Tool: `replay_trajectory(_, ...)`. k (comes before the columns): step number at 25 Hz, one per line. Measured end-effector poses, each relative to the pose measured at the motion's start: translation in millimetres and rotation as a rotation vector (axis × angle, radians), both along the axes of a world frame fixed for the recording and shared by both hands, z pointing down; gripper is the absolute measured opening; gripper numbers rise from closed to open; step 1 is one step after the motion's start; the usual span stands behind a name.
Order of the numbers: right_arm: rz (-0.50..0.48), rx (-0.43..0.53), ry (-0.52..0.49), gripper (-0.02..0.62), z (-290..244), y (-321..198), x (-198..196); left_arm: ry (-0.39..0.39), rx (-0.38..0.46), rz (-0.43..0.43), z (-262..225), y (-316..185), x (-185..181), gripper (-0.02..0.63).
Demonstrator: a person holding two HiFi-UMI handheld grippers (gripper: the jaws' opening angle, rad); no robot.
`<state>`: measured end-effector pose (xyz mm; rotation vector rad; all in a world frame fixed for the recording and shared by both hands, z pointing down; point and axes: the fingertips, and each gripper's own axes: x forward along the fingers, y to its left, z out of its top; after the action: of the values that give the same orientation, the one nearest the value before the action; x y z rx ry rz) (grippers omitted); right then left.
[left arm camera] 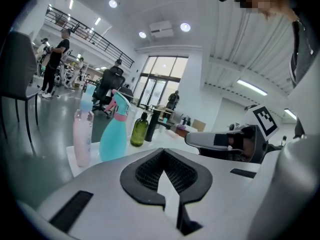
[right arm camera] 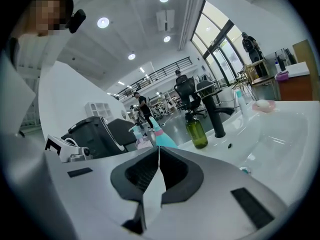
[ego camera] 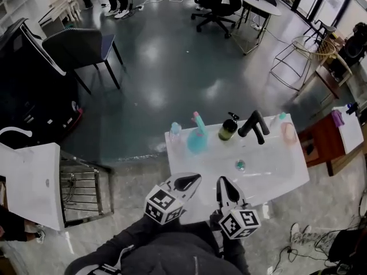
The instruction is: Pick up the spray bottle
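- Nearest the person, the left gripper (ego camera: pixel 188 182) and the right gripper (ego camera: pixel 225 187) hang side by side over the front edge of the white washbasin (ego camera: pixel 287 179). Both are clenched, pads meeting, with nothing between them.
- Across the basin, the spray bottle (ego camera: pixel 196 140) stands upright at the back rim, teal with a pink trigger head. It is untouched and well apart from both grippers.
- A small pink bottle (ego camera: pixel 175 132) stands just beside it on the left, and a green pump bottle (ego camera: pixel 228 129) and a black tap (ego camera: pixel 255 128) are near on the right.
- Risk: reaching in with clenched jaws would likely shove the spray bottle instead of gripping it.
- Risk: a wide or skewed approach could topple the pink bottle, or push either one off the back rim.
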<state>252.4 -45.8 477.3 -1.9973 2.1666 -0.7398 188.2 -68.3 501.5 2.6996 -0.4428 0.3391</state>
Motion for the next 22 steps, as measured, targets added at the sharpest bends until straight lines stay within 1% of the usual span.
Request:
replay_trajectory(4,-0.024,0.01,0.003,0.011,-5.9,-13.8,-1.7,-0.025,0.001,-0.029,-3.0,-9.2,-3.4,0.005)
replay_trajectory(9,-0.033,0.017,0.022,0.011,-13.0,-32.6,-4.9,-0.023,-0.006,-0.045,-10.7,-19.7,-6.6,0.005)
replay_trajectory(13,-0.065,0.014,0.07,0.011,-20.2,-46.7,-16.0,-0.033,0.006,-0.045,-22.2,-31.6,-10.3,0.006)
replay_trajectory(22,-0.089,0.033,0.118,0.011,-39.1,-75.8,-17.3,-0.013,0.026,-0.07,-42.3,-57.9,-9.0,0.005)
